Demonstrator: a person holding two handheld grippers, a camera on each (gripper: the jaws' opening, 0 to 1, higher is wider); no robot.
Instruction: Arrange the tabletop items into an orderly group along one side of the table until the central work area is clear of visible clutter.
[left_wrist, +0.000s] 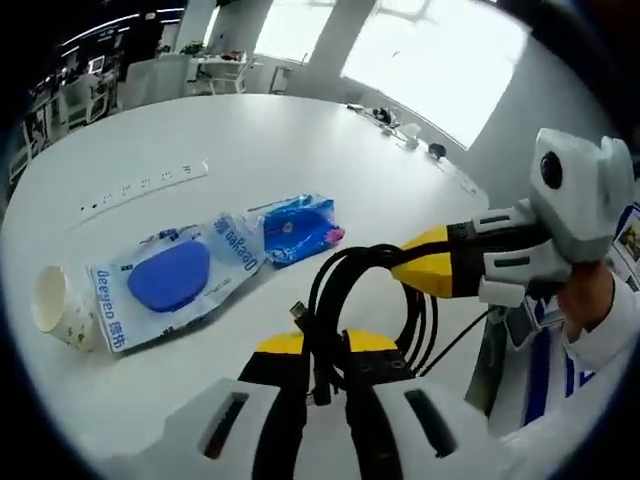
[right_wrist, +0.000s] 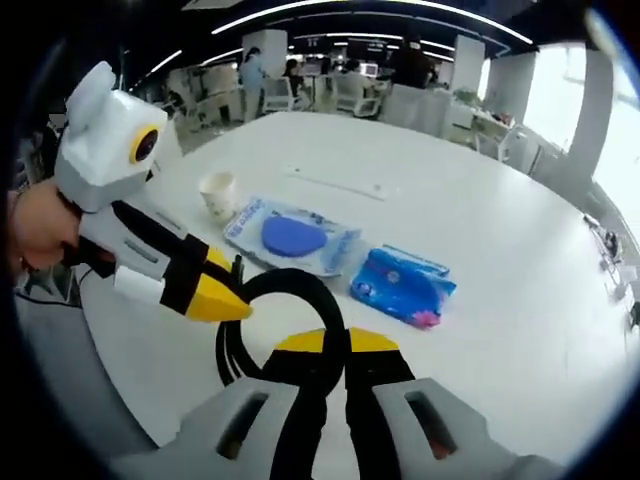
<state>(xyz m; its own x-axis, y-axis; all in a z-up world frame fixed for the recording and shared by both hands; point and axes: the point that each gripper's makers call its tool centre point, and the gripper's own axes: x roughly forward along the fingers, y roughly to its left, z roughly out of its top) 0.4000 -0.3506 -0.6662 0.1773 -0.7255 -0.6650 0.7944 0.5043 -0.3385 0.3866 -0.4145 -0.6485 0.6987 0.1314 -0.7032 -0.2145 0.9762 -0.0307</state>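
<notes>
Black cable coil (left_wrist: 345, 290) — pinched by both claws (left_wrist: 322, 345) (right_wrist: 335, 342).

The surface (left_wrist: 300, 140) is plain white. The coiled cable (left_wrist: 345, 290) is black. Both grippers' fingers (left_wrist: 283, 345) are black with yellow tips, on white-grey bodies. The paper cup (left_wrist: 62, 305) is cream with faint speckles. One clear packet (left_wrist: 170, 278) holds a blue oval under blue print; the other packet (left_wrist: 297, 228) is bright blue with pink at one corner. The power strip (left_wrist: 143, 186) is white.
</notes>
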